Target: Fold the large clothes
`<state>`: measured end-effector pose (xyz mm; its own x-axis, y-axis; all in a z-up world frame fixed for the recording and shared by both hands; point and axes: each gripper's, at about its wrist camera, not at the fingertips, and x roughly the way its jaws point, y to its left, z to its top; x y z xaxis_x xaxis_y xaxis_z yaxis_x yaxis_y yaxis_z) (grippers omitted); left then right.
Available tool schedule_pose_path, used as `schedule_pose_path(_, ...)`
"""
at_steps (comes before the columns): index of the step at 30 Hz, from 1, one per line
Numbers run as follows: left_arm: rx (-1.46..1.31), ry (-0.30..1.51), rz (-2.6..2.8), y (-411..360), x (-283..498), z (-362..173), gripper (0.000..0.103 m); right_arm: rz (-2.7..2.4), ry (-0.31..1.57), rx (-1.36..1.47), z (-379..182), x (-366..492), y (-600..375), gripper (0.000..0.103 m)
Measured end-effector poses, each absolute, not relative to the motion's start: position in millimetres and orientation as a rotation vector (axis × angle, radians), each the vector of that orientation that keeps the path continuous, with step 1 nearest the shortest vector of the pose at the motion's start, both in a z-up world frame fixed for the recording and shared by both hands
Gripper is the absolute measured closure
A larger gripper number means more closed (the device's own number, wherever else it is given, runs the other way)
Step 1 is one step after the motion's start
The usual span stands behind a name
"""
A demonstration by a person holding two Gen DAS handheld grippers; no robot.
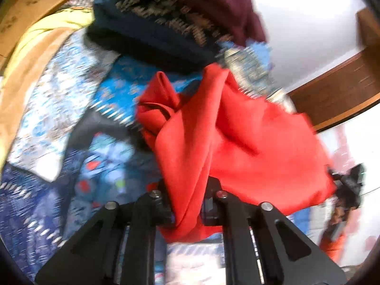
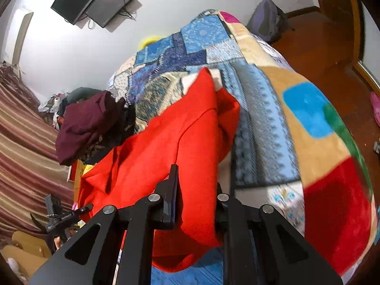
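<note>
Both grippers have a pinch of the same red garment (image 2: 166,142), which hangs and drapes between them over the bed with its patchwork quilt (image 2: 204,38).

The left gripper (image 1: 186,210) has its fingers (image 1: 163,207) closed nearly together on a bunched fold of red cloth that runs down through the gap. From there the fabric spreads up and to the right, and the far end lies crumpled on the quilt.

The right gripper (image 2: 196,204) also holds red cloth between its fingers (image 2: 172,190), which stand a little wider apart than the left's, with a thick fold filling the space.

What matters for the next move, I think, is that the garment's length runs away from both sets of fingers toward the pile of dark clothes (image 2: 87,125) at the far side of the bed. The held edge is the near one and the loose end is the far one. Neither hand looks clearly nearer to that loose end. The left view is blurred, so the exact edge held there is hard to tell.
</note>
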<state>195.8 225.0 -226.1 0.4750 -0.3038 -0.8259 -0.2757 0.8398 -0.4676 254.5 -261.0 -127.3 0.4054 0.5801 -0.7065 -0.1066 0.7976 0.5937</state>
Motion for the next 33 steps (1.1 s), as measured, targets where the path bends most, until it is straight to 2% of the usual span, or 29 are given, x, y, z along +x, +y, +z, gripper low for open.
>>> schedule_pose_path(3,-0.478,1.163,0.094,214,187,-241,0.081,0.387,1.091,0.443,-134,249,-263,0.085)
schedule_pose_path(7,-0.431,1.162,0.138,226,175,-251,0.079,0.318,1.096,0.367,-128,247,-266,0.077)
schedule_pose_path(12,-0.327,1.104,0.151,211,187,-219,0.079,0.270,0.993,0.251,-91,248,-266,0.076)
schedule_pose_path(13,-0.312,1.087,0.137,206,190,-211,0.075,0.276,0.969,0.243,-84,249,-264,0.075)
schedule_pose_path(15,-0.308,1.055,0.079,198,197,-200,0.074,0.286,0.931,0.216,-72,249,-258,0.063)
schedule_pose_path(17,-0.304,1.039,0.032,187,204,-193,0.074,0.314,0.895,0.184,-65,248,-250,0.056)
schedule_pose_path(22,-0.271,1.071,-0.094,149,231,-200,0.074,0.422,0.925,0.111,-77,254,-206,0.056)
schedule_pose_path(27,-0.279,1.179,-0.185,116,253,-238,0.074,0.496,1.029,0.043,-113,259,-169,0.056)
schedule_pose_path(29,-0.264,1.169,-0.179,112,258,-239,0.070,0.501,1.053,0.009,-125,258,-161,0.056)
schedule_pose_path(33,-0.277,1.158,-0.157,126,285,-245,0.066,0.510,1.036,-0.009,-128,258,-162,0.048)
